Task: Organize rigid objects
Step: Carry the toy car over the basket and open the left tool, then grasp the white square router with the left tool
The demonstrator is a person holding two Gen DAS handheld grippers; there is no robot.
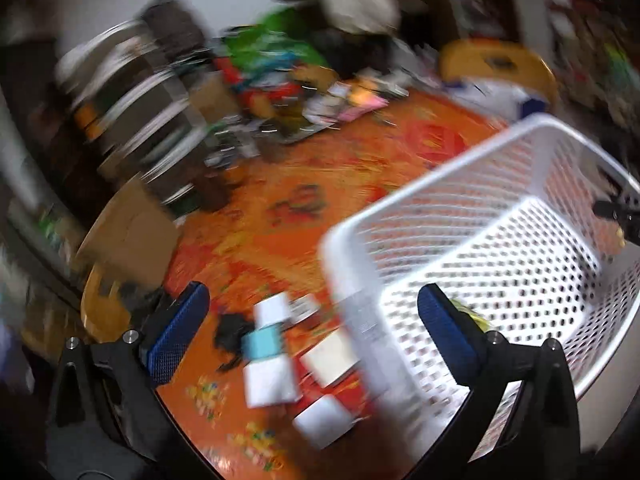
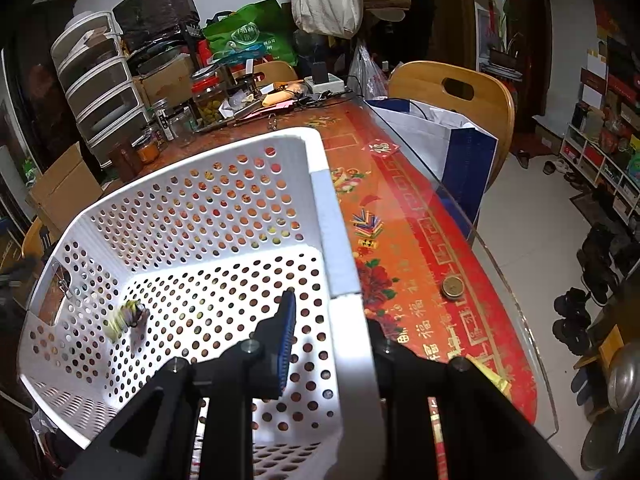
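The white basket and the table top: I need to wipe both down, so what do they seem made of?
White basket: looks like moulded plastic, matte, with evenly punched round holes. Table top: seemingly clear glass over a red printed cloth; a transparent edge and glare show.

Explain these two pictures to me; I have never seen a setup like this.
No robot here: a person holds a hand-held claw in each hand, and each claw carries a wide-angle camera looking along its two fingers.

The blurred picture is from the left claw. Its blue-padded fingers stand wide apart and hold nothing. Below it, small white boxes lie on the orange patterned table, beside a white perforated basket.

The sharp picture is from the right claw, which is clamped shut on the basket's rim. Inside the basket lies one small yellowish object, too blurred to identify. A small round tin sits on the table.
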